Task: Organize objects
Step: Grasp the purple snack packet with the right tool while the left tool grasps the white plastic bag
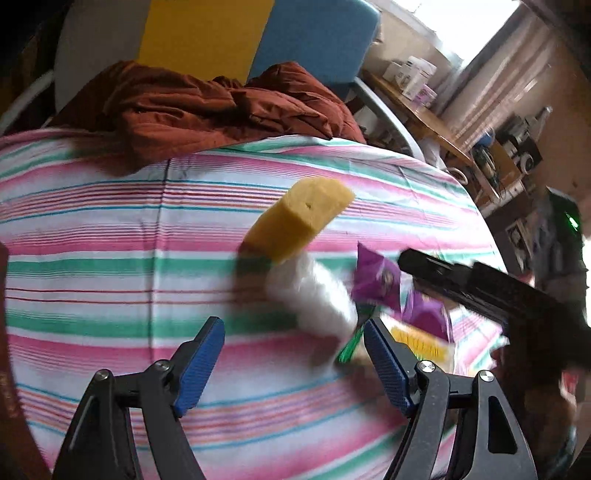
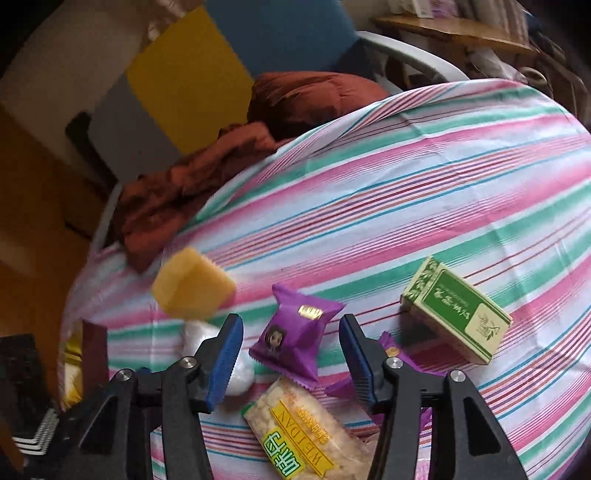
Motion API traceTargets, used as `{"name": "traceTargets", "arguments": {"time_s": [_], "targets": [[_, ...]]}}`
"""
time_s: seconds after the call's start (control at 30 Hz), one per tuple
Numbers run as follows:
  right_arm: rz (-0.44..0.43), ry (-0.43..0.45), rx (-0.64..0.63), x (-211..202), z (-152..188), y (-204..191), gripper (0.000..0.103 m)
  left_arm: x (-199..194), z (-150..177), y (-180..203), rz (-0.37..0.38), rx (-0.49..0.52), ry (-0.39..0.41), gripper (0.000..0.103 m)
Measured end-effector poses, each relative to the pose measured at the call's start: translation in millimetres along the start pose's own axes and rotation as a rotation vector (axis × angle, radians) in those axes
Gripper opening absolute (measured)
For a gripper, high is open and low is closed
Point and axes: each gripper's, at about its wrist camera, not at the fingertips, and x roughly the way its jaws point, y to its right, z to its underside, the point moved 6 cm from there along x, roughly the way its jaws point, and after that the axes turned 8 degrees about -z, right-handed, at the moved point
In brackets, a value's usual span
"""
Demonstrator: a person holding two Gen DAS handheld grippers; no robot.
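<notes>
A yellow sponge block [image 2: 192, 286] lay at ten o'clock on the striped cloth, a white wrapped bundle [image 2: 236, 365] just below it. A purple snack packet [image 2: 295, 339] sat centre, a rice-cracker pack [image 2: 303, 435] at six, a green box [image 2: 456, 315] at three.

We see a lived-in room of a home. A surface covered with a striped cloth [image 2: 424, 177] in pink, green and white fills most of both views. A crumpled rust-red quilted garment [image 1: 207, 107] lies at its far edge, before a chair back [image 1: 207, 33] panelled in grey, yellow and blue. Beyond stands a wooden desk [image 1: 424, 114] cluttered with small boxes, near pale curtains [image 1: 506, 85] and bright daylight.
</notes>
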Motion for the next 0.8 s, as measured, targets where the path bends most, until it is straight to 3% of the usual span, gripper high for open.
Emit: {"name": "traceTargets", "arguments": {"time_s": [0.2,0.3,0.33,0.5,0.63,0.7,0.8], "targets": [[-0.004,0.009,0.028,3,-4,4,0.055,27,-15,9,-0.002,-0.052,-0.011,0.076],[0.000,0.008,0.045,7,-4,6,0.055,41,-16,3,-0.031,-0.056,-0.035,0.050],[0.001,0.003,0.052,9,-3,7,0.055,38,-15,1,-0.025,-0.039,-0.012,0.046],[-0.010,-0.028,0.049,24,0,0,0.055,24,1,-12,-0.024,0.004,-0.003,0.044],[0.076,-0.050,-0.030,43,6,-5,0.054,11,19,-19,-0.061,0.063,0.027,0.044],[0.130,-0.042,-0.077,45,7,-6,0.038,4,28,-22,-0.076,0.089,0.040,0.044],[0.127,-0.051,-0.097,43,9,-6,0.034,-1,36,-27,-0.085,0.102,0.044,0.044]]}}
